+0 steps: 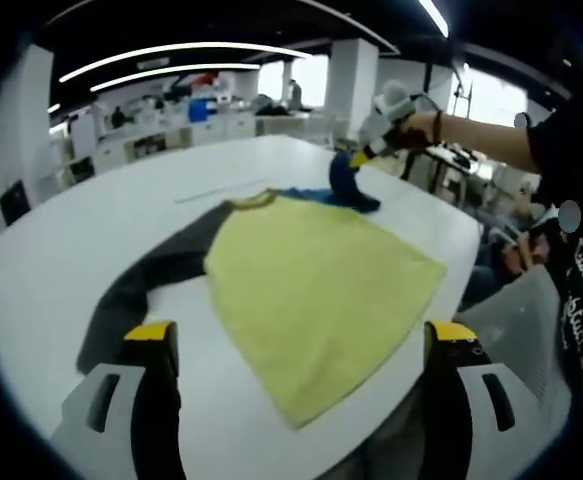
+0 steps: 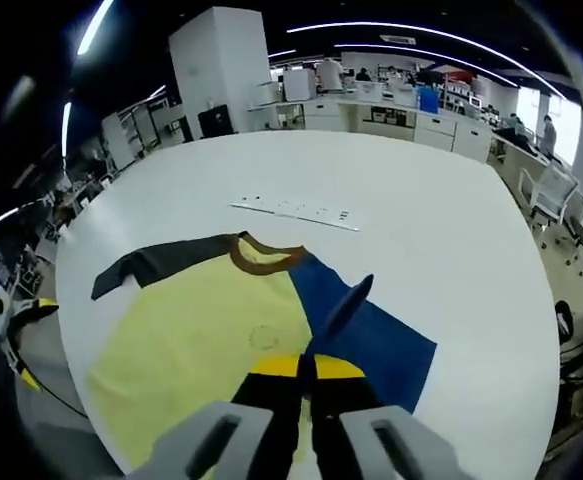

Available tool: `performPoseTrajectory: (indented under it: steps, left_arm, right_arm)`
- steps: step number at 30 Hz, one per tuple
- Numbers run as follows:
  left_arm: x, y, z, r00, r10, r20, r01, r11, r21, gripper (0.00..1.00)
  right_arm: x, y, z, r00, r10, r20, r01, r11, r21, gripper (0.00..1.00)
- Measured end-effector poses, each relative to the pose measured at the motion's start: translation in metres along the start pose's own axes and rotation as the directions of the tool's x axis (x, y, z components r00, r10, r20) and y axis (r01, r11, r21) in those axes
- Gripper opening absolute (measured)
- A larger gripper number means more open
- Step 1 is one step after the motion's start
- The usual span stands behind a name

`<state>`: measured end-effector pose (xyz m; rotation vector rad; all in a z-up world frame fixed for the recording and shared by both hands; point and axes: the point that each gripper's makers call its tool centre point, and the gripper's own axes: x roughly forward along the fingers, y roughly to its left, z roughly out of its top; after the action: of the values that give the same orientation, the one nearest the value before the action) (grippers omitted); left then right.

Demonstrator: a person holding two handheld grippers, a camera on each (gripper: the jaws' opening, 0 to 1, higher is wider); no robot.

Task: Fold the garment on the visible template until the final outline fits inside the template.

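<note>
Yellow shirt (image 1: 321, 290) on table (image 1: 61, 260) | right gripper (image 2: 306, 365) pinching blue sleeve (image 2: 339, 310) | left gripper (image 1: 301, 345) spread

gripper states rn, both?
Left gripper: open, jaws wide apart, holding nothing.
Right gripper: shut on the shirt's blue sleeve, lifting it.

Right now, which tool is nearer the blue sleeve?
Right. The right tool is shut on the blue sleeve, lifting a fold of it. The left tool hangs open at the near table edge, across the yellow shirt body from that sleeve.
</note>
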<state>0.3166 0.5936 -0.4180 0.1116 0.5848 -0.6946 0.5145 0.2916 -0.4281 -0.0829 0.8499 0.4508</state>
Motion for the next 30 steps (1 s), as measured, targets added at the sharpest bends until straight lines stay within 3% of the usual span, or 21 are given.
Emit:
performPoseTrajectory:
  steps: [8, 23, 30]
  left_arm:
    - [-0.001, -0.002, -0.002, 1.000, -0.006, 0.000, 0.006, 1.000, -0.009, 0.98]
    - [0.003, -0.002, -0.003, 1.000, -0.016, 0.004, 0.016, 1.000, -0.012, 0.98]
    - [0.004, -0.002, -0.003, 1.000, -0.019, 0.003, 0.019, 1.000, -0.013, 0.98]
  right_arm:
    - [0.008, 0.018, 0.007, 1.000, 0.023, -0.004, -0.023, 0.999, -0.036, 0.00]
    - [0.026, 0.060, 0.027, 0.996, 0.082, 0.041, -0.082, 0.997, 0.001, 0.00]
    - [0.037, 0.075, 0.027, 0.996, 0.090, 0.028, -0.089, 0.996, -0.019, 0.00]
